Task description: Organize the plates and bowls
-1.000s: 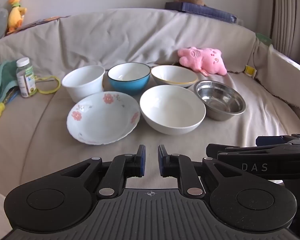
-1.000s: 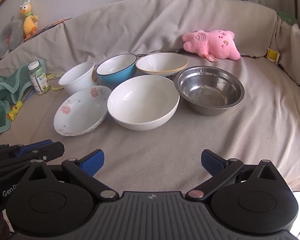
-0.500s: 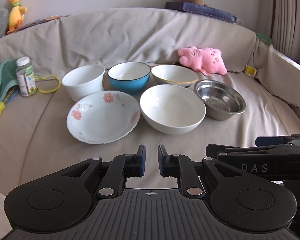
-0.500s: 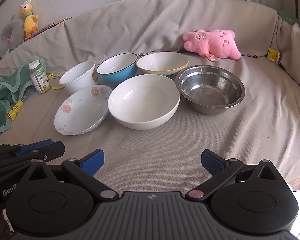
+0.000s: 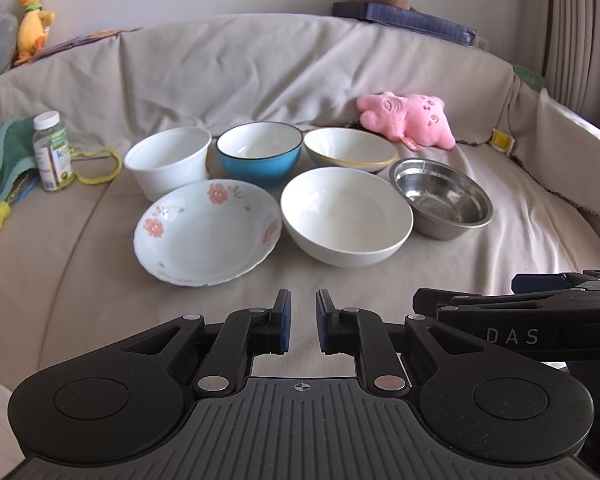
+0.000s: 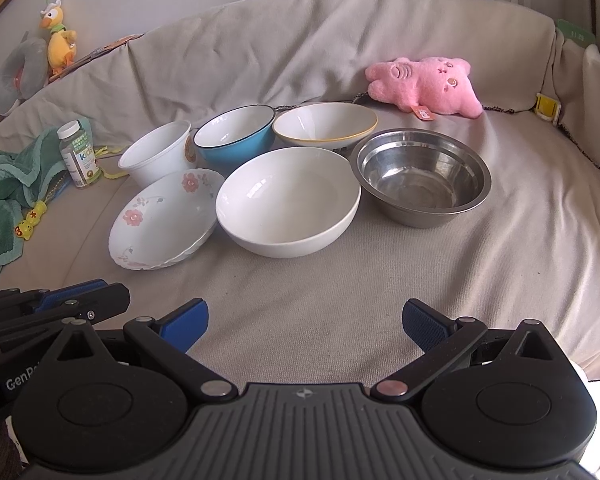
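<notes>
Several dishes sit in two rows on a cloth-covered sofa. Front row: a floral plate [image 5: 206, 232] [image 6: 164, 218], a large white bowl [image 5: 346, 216] [image 6: 288, 202] and a steel bowl [image 5: 442, 198] [image 6: 422, 182]. Back row: a white plastic tub [image 5: 168, 162] [image 6: 156, 154], a blue bowl [image 5: 260, 152] [image 6: 234, 134] and a yellow-rimmed bowl [image 5: 350, 148] [image 6: 324, 124]. My left gripper [image 5: 303, 320] is nearly closed with a narrow gap, empty, short of the plate. My right gripper [image 6: 305, 320] is wide open, empty, short of the white bowl.
A pink plush toy [image 5: 406, 118] [image 6: 422, 86] lies behind the steel bowl. A vitamin bottle [image 5: 54, 152] [image 6: 78, 154] and a green towel [image 6: 4, 192] are at the left. A yellow duck toy [image 5: 32, 18] sits on the sofa back.
Both grippers have edged slightly forward toward the dishes. The jaws have not changed.
</notes>
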The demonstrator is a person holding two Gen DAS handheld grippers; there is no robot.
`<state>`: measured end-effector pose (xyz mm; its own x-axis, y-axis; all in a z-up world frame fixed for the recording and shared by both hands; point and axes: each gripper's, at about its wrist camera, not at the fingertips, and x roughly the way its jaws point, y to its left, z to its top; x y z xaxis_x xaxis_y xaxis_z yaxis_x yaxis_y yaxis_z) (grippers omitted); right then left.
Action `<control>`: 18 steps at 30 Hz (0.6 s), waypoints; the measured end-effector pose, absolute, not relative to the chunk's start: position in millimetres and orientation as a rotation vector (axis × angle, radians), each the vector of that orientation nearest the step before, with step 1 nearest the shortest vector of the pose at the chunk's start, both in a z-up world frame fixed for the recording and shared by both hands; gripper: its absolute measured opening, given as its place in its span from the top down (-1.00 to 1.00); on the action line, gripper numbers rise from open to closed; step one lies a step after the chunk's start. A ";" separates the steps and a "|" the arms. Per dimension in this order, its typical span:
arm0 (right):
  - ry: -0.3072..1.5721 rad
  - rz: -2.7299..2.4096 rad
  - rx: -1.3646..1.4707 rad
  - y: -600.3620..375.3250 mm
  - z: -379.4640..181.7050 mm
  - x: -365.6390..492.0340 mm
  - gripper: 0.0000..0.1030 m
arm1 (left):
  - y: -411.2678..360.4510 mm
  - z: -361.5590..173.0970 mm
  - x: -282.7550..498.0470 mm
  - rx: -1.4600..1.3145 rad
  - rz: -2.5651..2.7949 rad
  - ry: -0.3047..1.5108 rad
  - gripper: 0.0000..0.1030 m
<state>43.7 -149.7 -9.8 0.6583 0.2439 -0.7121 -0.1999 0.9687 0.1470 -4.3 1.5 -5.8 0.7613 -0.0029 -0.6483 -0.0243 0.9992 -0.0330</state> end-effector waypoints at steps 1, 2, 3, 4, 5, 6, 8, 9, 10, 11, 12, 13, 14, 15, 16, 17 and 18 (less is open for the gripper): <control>0.813 0.253 0.057 -149.3 -10.3 43.5 -1.00 | 2.0 -6.9 -5.2 -0.041 0.011 0.706 0.69; 0.807 0.260 0.062 -150.4 -9.9 44.0 -1.00 | 2.0 -6.8 -5.2 -0.041 0.012 0.705 0.69; 0.803 0.262 0.063 -150.3 -9.8 43.9 -1.00 | 1.9 -7.0 -5.4 -0.042 0.012 0.705 0.69; 0.798 0.264 0.065 -150.3 -10.1 43.9 -1.00 | 2.3 -7.7 -5.5 -0.044 0.013 0.706 0.69; 0.792 0.266 0.066 -150.5 -9.7 43.6 -1.00 | 3.1 -8.5 -5.1 -0.046 0.014 0.706 0.69; 0.789 0.266 0.063 -150.2 -9.8 43.5 -1.00 | 4.1 -9.5 -3.7 -0.049 0.015 0.707 0.69; 0.793 0.264 0.052 -148.7 -10.6 43.2 -1.00 | 7.0 -11.5 -1.1 -0.058 0.017 0.710 0.69; 0.788 0.265 0.047 -147.8 -11.0 43.2 -1.00 | 9.6 -12.3 0.2 -0.068 0.019 0.711 0.69; 0.773 0.267 0.047 -146.3 -10.8 43.3 -1.00 | 13.4 -12.6 2.3 -0.085 0.017 0.714 0.69; 0.771 0.267 0.038 -145.3 -11.5 44.2 -1.00 | 17.9 -13.9 4.2 -0.104 0.012 0.716 0.69; 0.768 0.268 0.031 -143.8 -12.3 44.9 -1.00 | 23.4 -14.7 6.7 -0.124 0.006 0.718 0.69; 0.778 0.268 0.019 -141.9 -13.7 46.6 -1.00 | 30.6 -13.8 11.3 -0.143 0.001 0.720 0.69; 0.777 0.268 0.007 -139.5 -15.7 48.7 -1.00 | 37.9 -15.0 14.1 -0.159 -0.009 0.715 0.69; 0.785 0.267 0.000 -136.8 -18.1 51.5 -1.00 | 44.9 -16.6 17.6 -0.174 -0.022 0.708 0.68; 0.800 0.268 -0.002 -133.9 -20.9 54.9 -1.00 | 51.3 -18.5 21.9 -0.190 -0.035 0.702 0.67; 0.807 0.271 -0.001 -130.9 -23.3 58.4 -1.00 | 57.8 -20.8 26.8 -0.208 -0.053 0.701 0.67; 0.810 0.269 -0.005 -128.1 -25.1 61.7 -1.00 | 63.9 -23.2 31.3 -0.228 -0.074 0.702 0.67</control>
<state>61.7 -128.1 -25.1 0.6573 0.2356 -0.7159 -0.2391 0.9660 0.0984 31.3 63.9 -23.2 0.7622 -0.1436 -0.6312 -0.0094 0.9725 -0.2327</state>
